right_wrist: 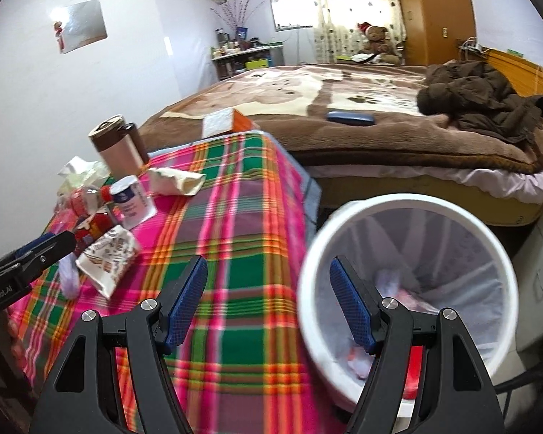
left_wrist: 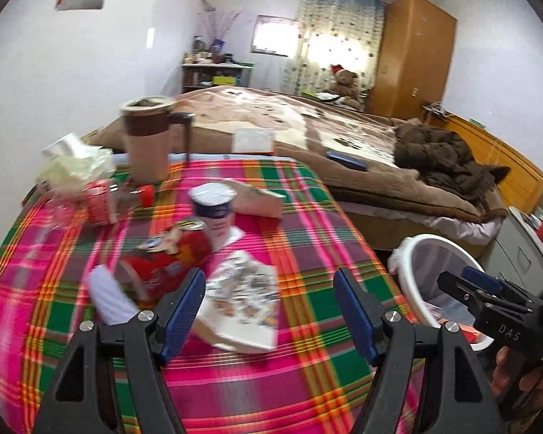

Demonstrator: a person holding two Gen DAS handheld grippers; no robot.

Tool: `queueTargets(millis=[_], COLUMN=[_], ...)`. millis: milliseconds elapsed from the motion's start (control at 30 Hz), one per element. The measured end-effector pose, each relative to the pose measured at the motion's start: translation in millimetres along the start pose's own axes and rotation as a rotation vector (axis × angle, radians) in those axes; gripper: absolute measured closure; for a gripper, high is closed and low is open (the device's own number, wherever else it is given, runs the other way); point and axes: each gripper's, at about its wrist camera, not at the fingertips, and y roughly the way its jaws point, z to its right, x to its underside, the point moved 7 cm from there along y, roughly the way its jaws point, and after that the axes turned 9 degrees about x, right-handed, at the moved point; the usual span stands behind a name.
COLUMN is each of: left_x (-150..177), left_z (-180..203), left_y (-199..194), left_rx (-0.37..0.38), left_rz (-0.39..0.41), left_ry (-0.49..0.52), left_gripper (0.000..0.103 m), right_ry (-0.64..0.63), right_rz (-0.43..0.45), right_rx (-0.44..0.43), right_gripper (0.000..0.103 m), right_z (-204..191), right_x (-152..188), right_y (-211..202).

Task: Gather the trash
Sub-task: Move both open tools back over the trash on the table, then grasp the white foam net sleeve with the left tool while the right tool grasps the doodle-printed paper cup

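Left hand-held gripper [left_wrist: 269, 311] apart, empty | right hand-held gripper [right_wrist: 268, 300] apart, "DAS" | bin [right_wrist: 409, 202]

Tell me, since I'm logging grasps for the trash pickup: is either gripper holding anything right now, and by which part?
Nothing is held. The left gripper is open above the littered table, and the right gripper is open and empty beside the white bin.
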Motion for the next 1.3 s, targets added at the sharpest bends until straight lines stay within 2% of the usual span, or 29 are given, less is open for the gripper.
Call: queueTargets(millis=[233, 500, 967, 1100, 1133, 1167, 1200, 1300], left_x=[5.2, 22.0, 34.4, 39.9, 41.7, 43.3, 43.6, 44.2], left_z=[-46.5, -96.6, -139.8, -141.5, -141.5, -141.2, -140.5, -136.8], left_y=[-13.7, -13.8, 10.4, 13.3, 15.2, 16.4, 16.2, 15.4], left_rx=[-0.074, -0.144, -0.159, -0.119, -0.096, -0.085, -0.088, -0.082], left_rz=[0.009, -0.03, -0.104, -0.129, -0.139, -0.146, -0.146, -0.153], left_ry=[-0.064, -0.141, -0.21, -0.235, -0.25, -0.259, -0.252, -0.244], left_gripper=[0.028, 0.028, 0.028, 0.028, 0.028, 0.028, 0.028, 0.03], right_ry=[-0.044, -0.113, -0.157, -0.161, -0.165, -0.174, -0.18, -0.192], right_rz=[-0.024, -0.062, -0.155, -0.198, -0.202, -0.208, -0.212, -0.216], right_rx=[-0.063, -0.128, -0.225, -0.26, -0.261, -0.262, -0.26, -0.257], right_gripper=[0.031, 0.031, 0.031, 0.031, 0.034, 0.044, 0.048, 0.057], right_z=[-36.9, -82.8, -130.8, -140.1, -142.5, -145.4, -147.3, -150.1], right_x=[0.8, 5.4, 17.2, 23.7, 24.5, 26.3, 27.2, 28.6], right_y=[11.6, 29.6, 53.6, 60.0, 61.1, 61.8, 62.3, 63.4])
